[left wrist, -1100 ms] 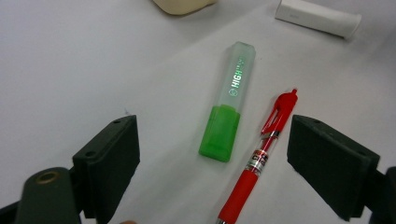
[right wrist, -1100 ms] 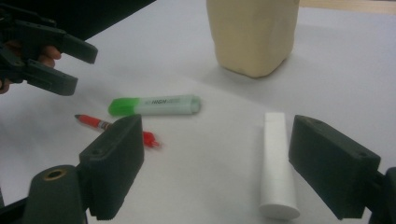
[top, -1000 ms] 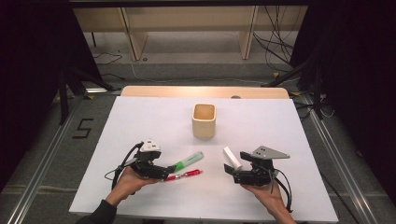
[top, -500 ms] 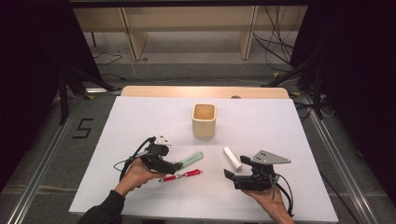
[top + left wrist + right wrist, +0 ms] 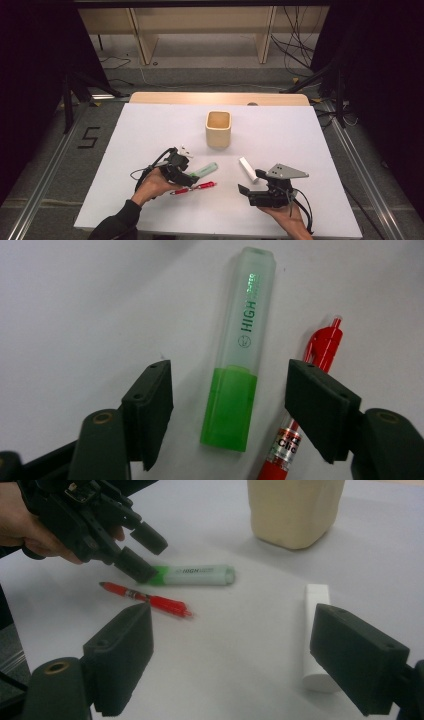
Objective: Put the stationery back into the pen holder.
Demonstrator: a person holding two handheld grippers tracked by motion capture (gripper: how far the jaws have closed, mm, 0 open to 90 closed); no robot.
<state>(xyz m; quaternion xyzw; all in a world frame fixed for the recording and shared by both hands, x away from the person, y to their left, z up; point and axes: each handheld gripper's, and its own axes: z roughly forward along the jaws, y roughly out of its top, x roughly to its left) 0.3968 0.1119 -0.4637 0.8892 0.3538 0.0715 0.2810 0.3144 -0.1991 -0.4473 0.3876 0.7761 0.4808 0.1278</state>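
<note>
White table [image 5: 150, 130] seen from the high view, with a cream square cup [image 5: 218, 128] standing upright near its centre. Left gripper [image 5: 229, 400], held at the near-left of the table, has its jaws spread wide and straddles the green end of a green highlighter [image 5: 240, 365] lying flat on the table; neither jaw touches it. A red pen [image 5: 305, 390] lies just beside the highlighter, passing under the jaw on the right of the left gripper view. Right gripper [image 5: 232, 655], held at the near-right, also has its jaws apart, gripping nothing; a white block [image 5: 316, 630] lies flat on the table, partly hidden behind one jaw in the right gripper view, well apart from the highlighter.
</note>
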